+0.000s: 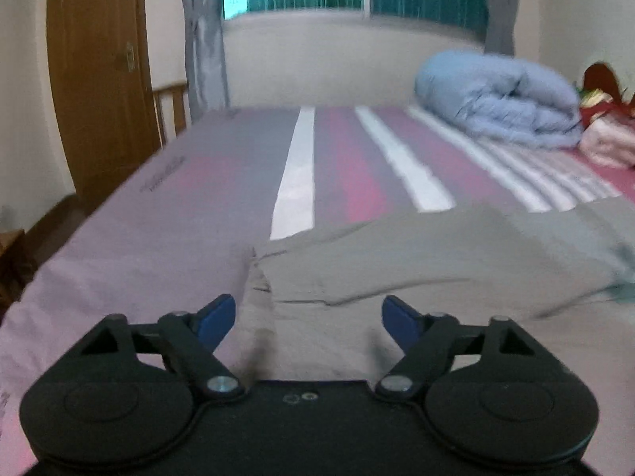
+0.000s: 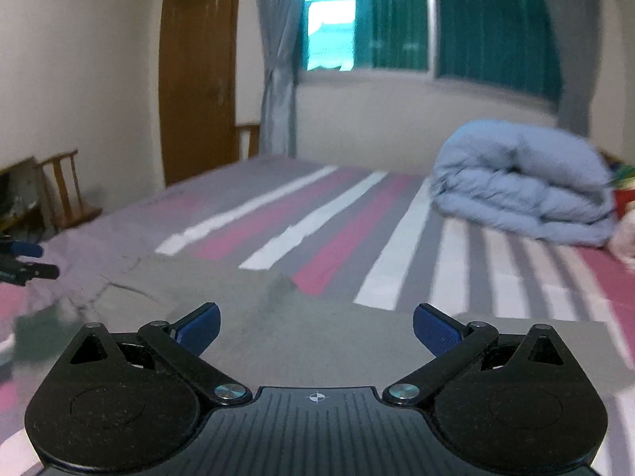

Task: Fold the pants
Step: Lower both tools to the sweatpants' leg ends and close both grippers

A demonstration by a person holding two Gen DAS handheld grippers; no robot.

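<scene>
Bedroom walls, a wooden door (image 2: 198,79) and a curtained window (image 2: 428,20) frame a wide bed (image 1: 158,206) whose striped sheet gives the big flat surface that folding needs. At its far side a rolled blue duvet (image 1: 500,99) sits well apart from the work, probably pushed there to free the near half. Spread on that near half lie the grey pants (image 1: 397,254), flat but for ridges and creases, so I judge the fold is only partly made. Both tools hang over the cloth tilted down, likely lining up for a hem or edge. The left claw (image 1: 308,319) stands parted with nothing between its blue pads, and the right claw (image 2: 316,331) is spread as well, released and empty above smooth grey fabric. Only the left wrist view shows the doubled, stepped edge of the pants near the sheet; only the right wrist view shows a wooden chair (image 2: 67,194) and the other tool's tips at its left border.
</scene>
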